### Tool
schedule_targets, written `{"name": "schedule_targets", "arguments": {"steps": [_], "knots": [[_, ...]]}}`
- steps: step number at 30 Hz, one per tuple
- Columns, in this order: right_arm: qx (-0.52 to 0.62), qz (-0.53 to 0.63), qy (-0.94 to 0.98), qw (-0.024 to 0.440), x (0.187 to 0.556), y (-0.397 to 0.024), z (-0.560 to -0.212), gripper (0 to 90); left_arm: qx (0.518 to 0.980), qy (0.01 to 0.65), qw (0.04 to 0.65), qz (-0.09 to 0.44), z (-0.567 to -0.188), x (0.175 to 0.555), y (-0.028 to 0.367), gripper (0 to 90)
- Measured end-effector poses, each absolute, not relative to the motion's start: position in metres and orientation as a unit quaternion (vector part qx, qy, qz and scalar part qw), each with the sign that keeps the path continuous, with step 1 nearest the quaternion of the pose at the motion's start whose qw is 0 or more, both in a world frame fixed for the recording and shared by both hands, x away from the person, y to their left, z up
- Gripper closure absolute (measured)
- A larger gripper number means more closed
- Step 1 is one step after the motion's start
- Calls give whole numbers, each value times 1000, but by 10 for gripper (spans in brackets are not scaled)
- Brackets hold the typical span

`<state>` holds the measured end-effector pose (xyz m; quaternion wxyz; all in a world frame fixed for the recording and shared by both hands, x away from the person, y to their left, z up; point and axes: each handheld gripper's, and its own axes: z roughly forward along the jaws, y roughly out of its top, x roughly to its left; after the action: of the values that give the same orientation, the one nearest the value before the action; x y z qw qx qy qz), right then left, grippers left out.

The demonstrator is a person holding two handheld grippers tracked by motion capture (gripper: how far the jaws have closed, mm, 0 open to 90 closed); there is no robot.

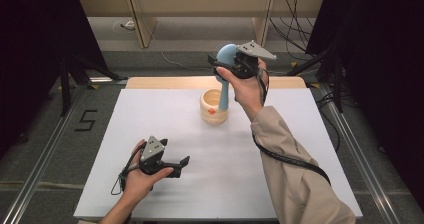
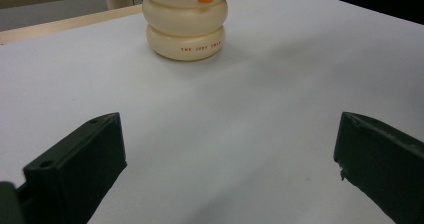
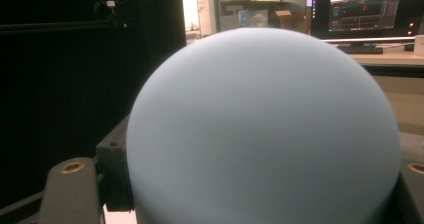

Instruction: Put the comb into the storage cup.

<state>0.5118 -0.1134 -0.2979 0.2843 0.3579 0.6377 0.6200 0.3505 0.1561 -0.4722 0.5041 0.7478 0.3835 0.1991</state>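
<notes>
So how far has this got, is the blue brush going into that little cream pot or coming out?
I cannot tell which way. Done: the right claw is gripping the blue brush by its round head. In hand: the handle hangs with its tip inside the cream pot. Left: either lowering and releasing it or lifting it clear. The left claw rests open on the table.

High view: above, looks fwd/down on table [image 1: 150, 114]. Left tool cam low, shares cream holder [image 2: 186, 29]. Right cam close-up.
</notes>
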Motion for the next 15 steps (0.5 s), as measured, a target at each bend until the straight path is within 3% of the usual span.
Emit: {"name": "schedule_targets", "arguments": {"steps": [15], "knots": [[358,624,632,290,516,-111,-298,245,748,383,505,199,-472,351,156,0]]}}
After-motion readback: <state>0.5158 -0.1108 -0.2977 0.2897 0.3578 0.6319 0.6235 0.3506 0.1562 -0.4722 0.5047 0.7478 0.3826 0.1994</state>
